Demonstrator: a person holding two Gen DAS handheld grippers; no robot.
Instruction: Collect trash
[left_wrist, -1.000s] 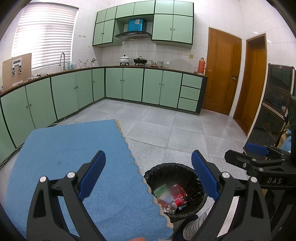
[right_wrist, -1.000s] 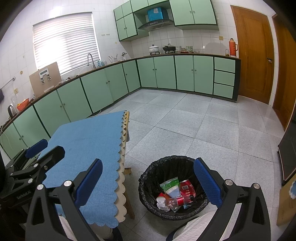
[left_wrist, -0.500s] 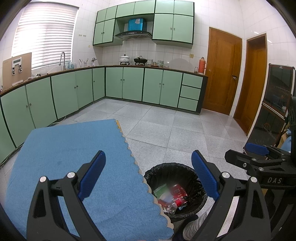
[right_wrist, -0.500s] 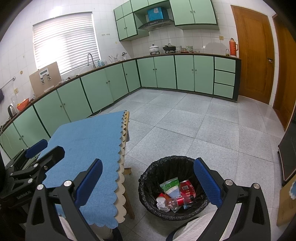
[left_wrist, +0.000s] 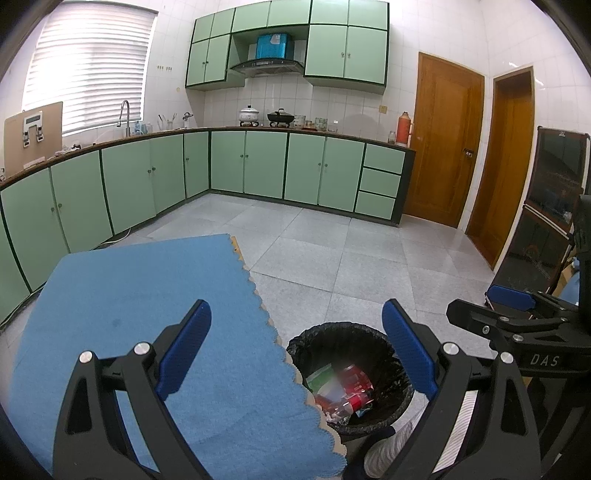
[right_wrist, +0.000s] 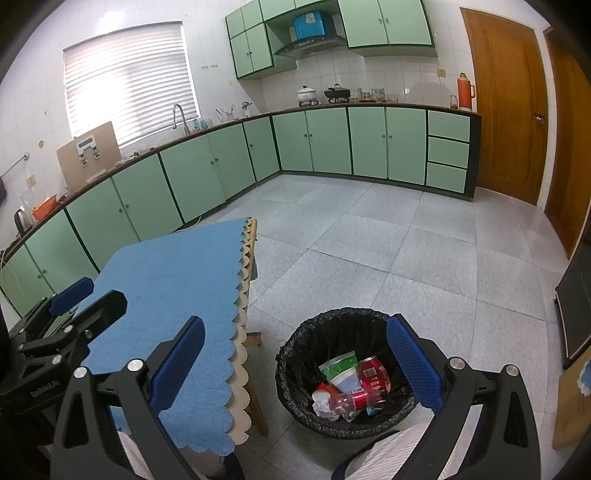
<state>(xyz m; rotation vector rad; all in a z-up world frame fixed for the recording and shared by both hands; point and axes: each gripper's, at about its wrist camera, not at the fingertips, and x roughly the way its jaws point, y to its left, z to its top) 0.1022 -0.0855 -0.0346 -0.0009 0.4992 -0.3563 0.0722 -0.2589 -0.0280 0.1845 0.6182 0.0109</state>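
Note:
A round bin with a black liner stands on the floor right of the table. Inside lies trash: a red can, a green wrapper, a white cup and a clear bottle. My right gripper hangs open above the bin and the table edge, nothing between its blue pads. Over the table's right edge my left gripper is open and empty too. Each gripper shows in the other's view, the right one at the right, the left one at the left.
The table carries a bare blue cloth with a scalloped edge. Green cabinets line the far walls, wooden doors stand at the right, a dark glass cabinet at far right. Grey tiled floor lies beyond the bin. Striped trouser legs show below.

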